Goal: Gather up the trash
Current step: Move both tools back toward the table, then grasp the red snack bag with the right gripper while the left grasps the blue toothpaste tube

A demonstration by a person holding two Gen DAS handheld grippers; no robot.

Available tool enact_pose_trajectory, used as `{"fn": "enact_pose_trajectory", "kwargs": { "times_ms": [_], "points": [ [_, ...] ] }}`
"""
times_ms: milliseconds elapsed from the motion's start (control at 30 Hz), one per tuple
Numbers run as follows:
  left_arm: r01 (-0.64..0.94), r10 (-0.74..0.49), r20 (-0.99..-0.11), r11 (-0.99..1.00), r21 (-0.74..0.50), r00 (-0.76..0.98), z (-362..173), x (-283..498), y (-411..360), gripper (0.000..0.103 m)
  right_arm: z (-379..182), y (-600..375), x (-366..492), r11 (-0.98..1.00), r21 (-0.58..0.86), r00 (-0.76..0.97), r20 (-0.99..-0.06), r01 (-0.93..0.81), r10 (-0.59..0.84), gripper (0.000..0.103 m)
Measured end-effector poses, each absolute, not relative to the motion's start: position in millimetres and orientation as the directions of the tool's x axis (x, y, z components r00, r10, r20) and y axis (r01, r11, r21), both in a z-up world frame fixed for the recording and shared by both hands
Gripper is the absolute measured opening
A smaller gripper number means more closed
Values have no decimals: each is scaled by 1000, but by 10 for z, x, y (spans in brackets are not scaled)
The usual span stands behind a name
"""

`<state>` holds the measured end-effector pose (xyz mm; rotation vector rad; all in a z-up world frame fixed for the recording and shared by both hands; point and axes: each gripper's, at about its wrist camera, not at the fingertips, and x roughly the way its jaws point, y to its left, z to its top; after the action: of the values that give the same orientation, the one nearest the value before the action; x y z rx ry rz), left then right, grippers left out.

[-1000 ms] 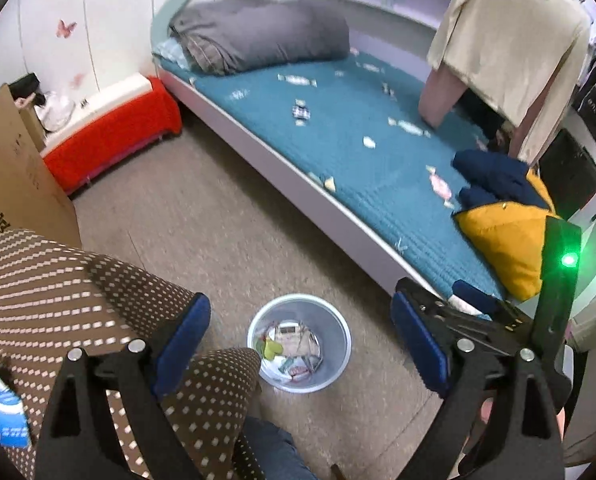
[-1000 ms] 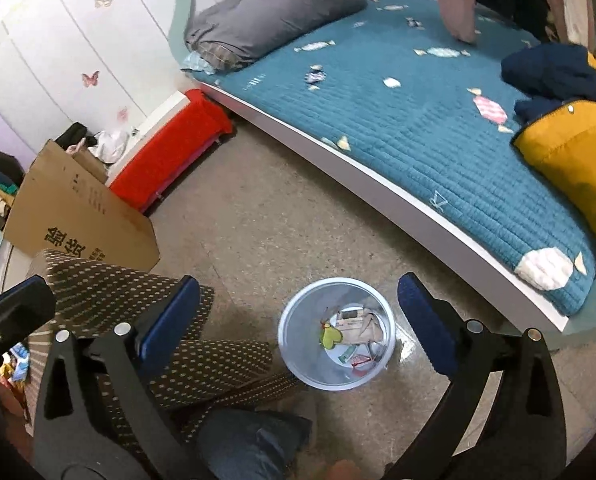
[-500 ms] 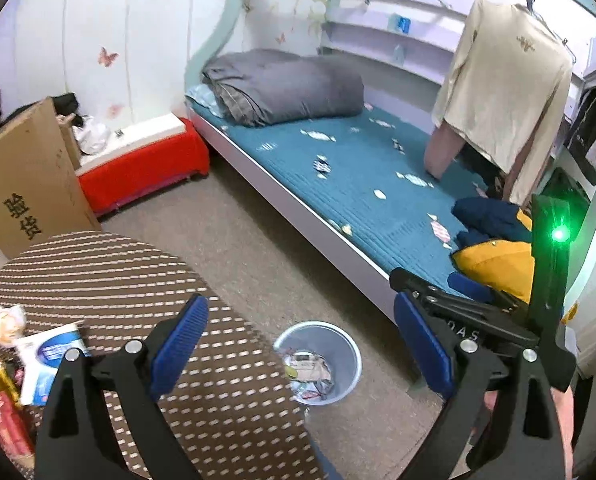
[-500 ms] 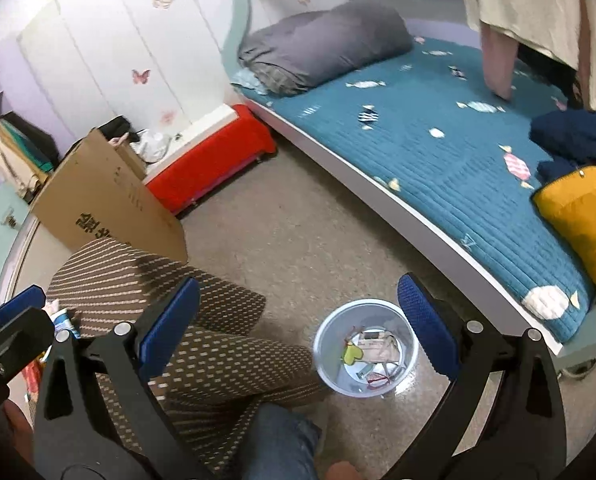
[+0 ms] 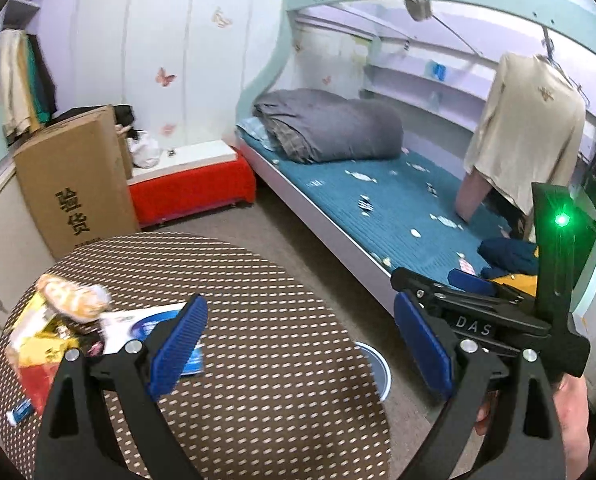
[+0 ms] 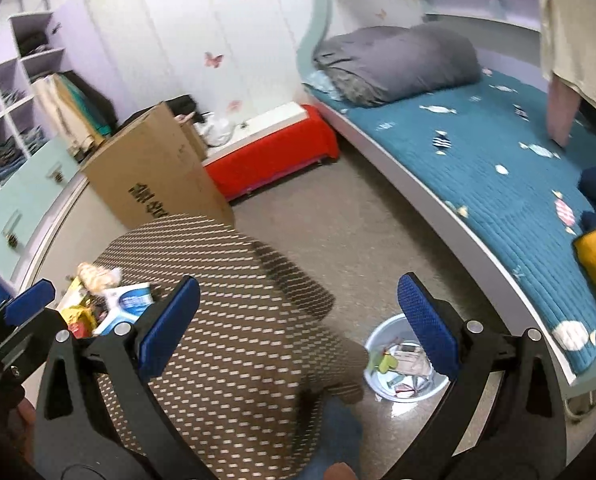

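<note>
- Trash (image 5: 57, 332) lies in a heap on the far left side of the round table (image 5: 257, 320): a yellow wrapper, a snack bag, a red pack and a blue and white pack (image 6: 127, 306).
- More trash sits inside the small round bin (image 6: 382, 384) on the floor, just beside the table and near the bed (image 6: 498, 184).
- Left gripper (image 5: 298, 348) hangs over the table with its blue pads spread wide apart and nothing between them.
- Right gripper (image 6: 298, 320) is spread wide too, holding nothing, above the table edge and the bin.
- Big cardboard box (image 5: 73, 180) stands behind the table, next to a red bench (image 5: 193, 192).
</note>
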<state>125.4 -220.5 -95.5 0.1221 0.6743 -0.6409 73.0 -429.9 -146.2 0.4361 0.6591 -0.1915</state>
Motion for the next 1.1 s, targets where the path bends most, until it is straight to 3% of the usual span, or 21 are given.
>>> {"fn": "enact_pose_trajectory", "kwargs": {
  "times_ms": [367,733,1100],
  "points": [
    [376,-369,-601,919,-121,709,-1041,1299,-952,92,-1457,-3223,1089,945,317,753,-641,85,148,97],
    [150,-202,-635,979,-135,746,-1373,1283,261,92,-1787,-1889,1509,929,327,621,-697,-173,360,97],
    [37,-89,-688,995,-91,720,-1791,1460,963,92,-2075,-1259,1895,895,385,535,-720,-223,443,97]
  ]
}}
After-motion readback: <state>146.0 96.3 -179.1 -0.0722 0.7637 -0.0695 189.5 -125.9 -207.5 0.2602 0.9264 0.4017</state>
